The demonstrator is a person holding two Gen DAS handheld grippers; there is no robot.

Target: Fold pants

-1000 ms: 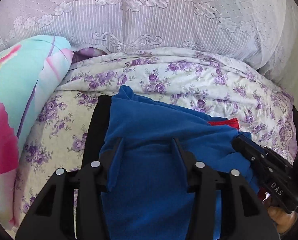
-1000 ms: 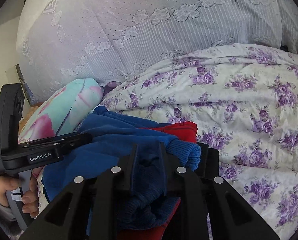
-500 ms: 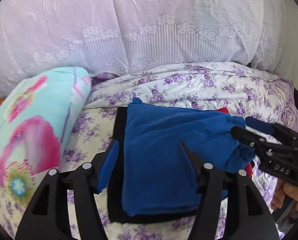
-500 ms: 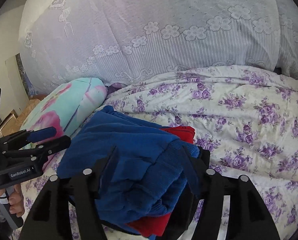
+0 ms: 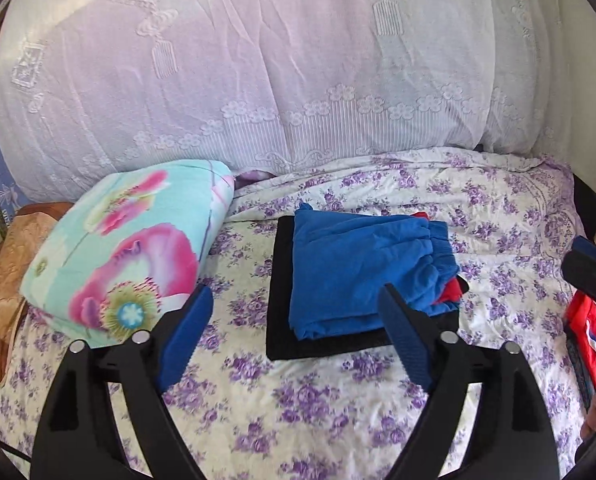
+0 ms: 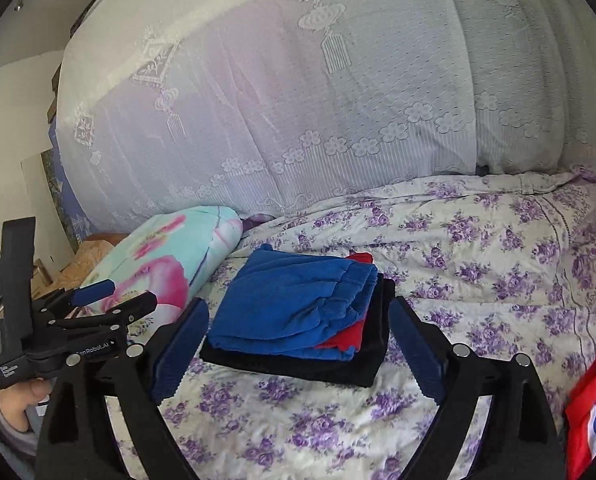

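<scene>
Folded blue pants (image 5: 362,268) lying on a black garment (image 5: 294,344) on the bed (image 5: 338,412), dead ahead of both tongs, long axis front to back; left gripper (image 5: 294,332) and right gripper (image 6: 298,344) both spread wide, holding nothing, about equally near

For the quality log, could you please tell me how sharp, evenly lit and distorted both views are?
Left wrist view: sharp, soft daylight, blue pants clear, fisheye bends the bed. Right wrist view: equally sharp, lace curtain backlit, dark corners.
</scene>
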